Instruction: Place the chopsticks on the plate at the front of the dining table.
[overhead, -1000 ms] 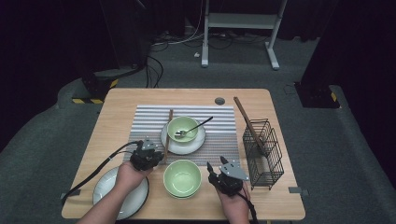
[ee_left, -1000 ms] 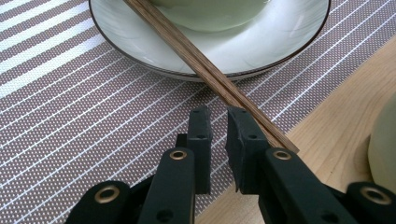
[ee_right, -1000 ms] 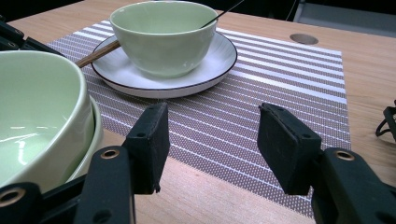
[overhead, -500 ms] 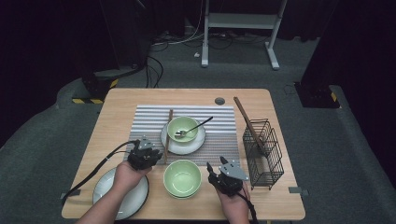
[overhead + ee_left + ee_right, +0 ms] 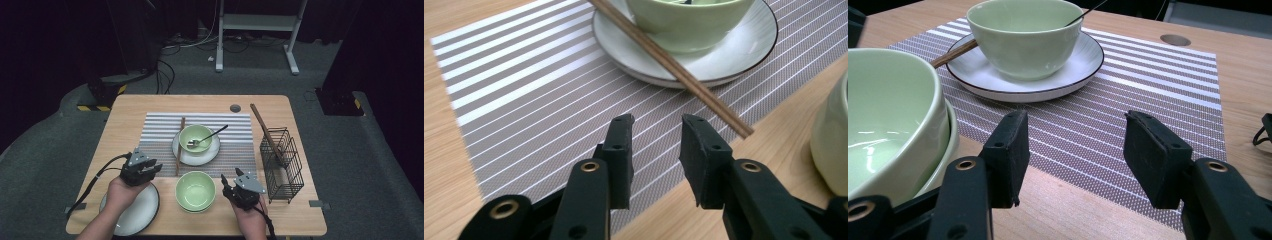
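We see the left gripper [image 5: 151, 167] just opening, empty, beside the chopsticks [image 5: 671, 66] at the placemat's [image 5: 539, 105] near edge.

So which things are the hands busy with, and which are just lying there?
Probably in the job: chopsticks, near green bowl, white plate under the left hand.
Just lying about: far bowl with spoon, its saucer, striped mat, wire basket holding a wooden stick.
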{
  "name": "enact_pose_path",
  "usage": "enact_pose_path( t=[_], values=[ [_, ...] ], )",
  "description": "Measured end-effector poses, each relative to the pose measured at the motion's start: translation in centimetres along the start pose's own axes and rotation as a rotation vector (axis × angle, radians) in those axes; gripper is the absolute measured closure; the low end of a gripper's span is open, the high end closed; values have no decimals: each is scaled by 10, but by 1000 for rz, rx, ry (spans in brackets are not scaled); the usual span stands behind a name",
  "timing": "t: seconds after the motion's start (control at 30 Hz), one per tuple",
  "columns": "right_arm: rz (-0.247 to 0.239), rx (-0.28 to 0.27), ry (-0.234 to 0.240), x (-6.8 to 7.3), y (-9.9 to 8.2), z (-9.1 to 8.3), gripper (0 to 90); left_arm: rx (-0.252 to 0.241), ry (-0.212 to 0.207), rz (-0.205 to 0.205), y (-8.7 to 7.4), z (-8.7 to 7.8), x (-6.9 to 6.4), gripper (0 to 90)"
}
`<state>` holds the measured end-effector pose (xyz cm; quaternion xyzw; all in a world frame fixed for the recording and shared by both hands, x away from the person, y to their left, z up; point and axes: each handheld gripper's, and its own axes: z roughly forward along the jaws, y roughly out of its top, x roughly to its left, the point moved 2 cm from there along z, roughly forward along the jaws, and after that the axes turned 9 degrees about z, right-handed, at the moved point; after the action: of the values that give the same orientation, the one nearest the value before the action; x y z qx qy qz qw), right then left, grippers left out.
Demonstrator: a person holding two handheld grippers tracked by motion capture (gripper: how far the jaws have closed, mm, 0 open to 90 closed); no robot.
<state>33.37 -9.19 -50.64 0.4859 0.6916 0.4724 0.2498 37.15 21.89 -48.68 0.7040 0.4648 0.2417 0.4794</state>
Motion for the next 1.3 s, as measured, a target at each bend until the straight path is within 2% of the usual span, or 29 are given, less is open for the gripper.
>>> enact_pose_path(
  t=[0.1,0.17,0.3,0.33,0.4,0.43,0.53,0.7,0.8,0.87,1.0,1.03,1.1,1.17,1.2,1.3],
  values=[
    [5,14,0,-1,-1,1,431,-18,11,7,-3,-17,8,624],
    [8,28,-1,-2,-2,3,430,-28,7,-10,-5,-23,11,610],
    [15,63,-10,-5,-5,6,425,-31,34,6,-14,-35,18,553],
    [15,69,-12,-6,-5,6,422,-21,41,22,-17,-40,22,536],
    [17,79,-15,-7,-6,7,421,-25,46,10,-18,-42,23,480],
    [18,85,-23,-9,-6,8,422,14,49,12,-22,-47,31,444],
    [28,111,-35,-11,-8,10,422,5,62,17,-25,-55,36,403],
    [33,183,-47,-14,-14,17,392,5,73,29,-30,-59,40,355],
    [42,214,-51,-13,-18,21,379,11,51,2,-33,-60,41,327],
    [38,261,-58,-12,-20,26,358,-1,41,-15,-35,-63,39,321],
    [40,303,-50,-12,-20,31,340,4,33,9,-34,-68,39,314],
    [24,304,-55,-11,-20,31,335,-10,37,-3,-33,-68,40,317],
    [15,308,-50,-9,-20,31,328,-9,34,-3,-33,-69,43,320],
    [17,308,-54,-8,-20,31,325,2,28,7,-35,-69,44,319],
    [17,308,-56,-8,-20,31,323,-6,25,-4,-36,-67,44,319],
    [22,310,-65,-6,-20,32,301,2,17,-1,-38,-67,44,319]
  ],
)
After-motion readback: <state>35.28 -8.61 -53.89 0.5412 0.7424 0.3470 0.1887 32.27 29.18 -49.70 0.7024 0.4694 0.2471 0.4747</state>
